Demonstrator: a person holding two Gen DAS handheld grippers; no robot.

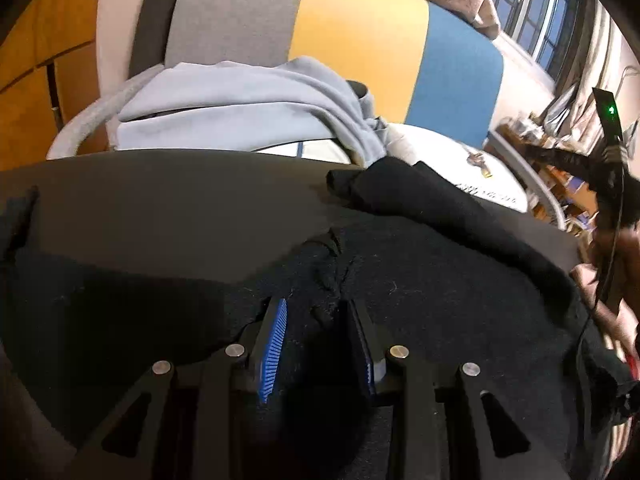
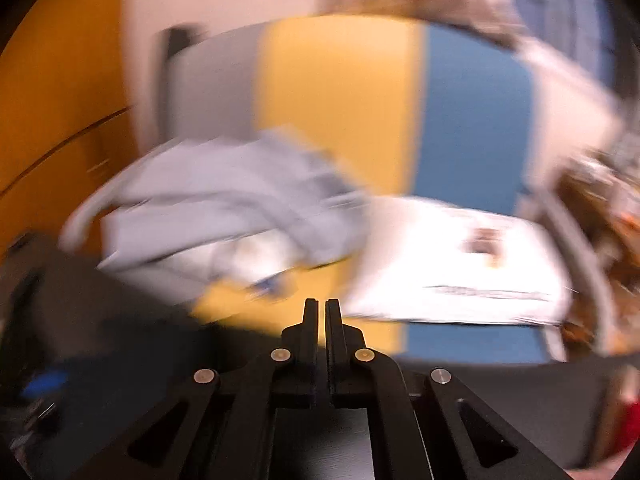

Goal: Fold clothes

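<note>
- My left claw points down into the black garment, which is spread over the dark table right under me. Its blue-ribbed fingers stand partly apart with a puckered ridge of the black cloth between them; I judge they are pinching that ridge, though black on black makes it hard to be sure of the contact.
- My right claw is closed, finger against finger, with nothing in it. Its view is smeared, so I can say little else from there.
- The black cloth looks soft, limp and light, with a slightly fuzzy knit that should catch on my ribbed pads rather than slip. It will sag and stretch wherever I do not support it.
- A rolled or bunched part, perhaps a sleeve, lies across the far right of the garment; that needs flattening before any neat fold.
- I would rather hold at an edge or corner than mid-panel; a pinch in the middle only lifts a tent.
- A grey garment sits heaped beyond the table edge, against the grey, yellow and blue panel. It looks thicker and heavier, and it is well apart from both claws.
- My other gripper shows at the right of the left view.
</note>
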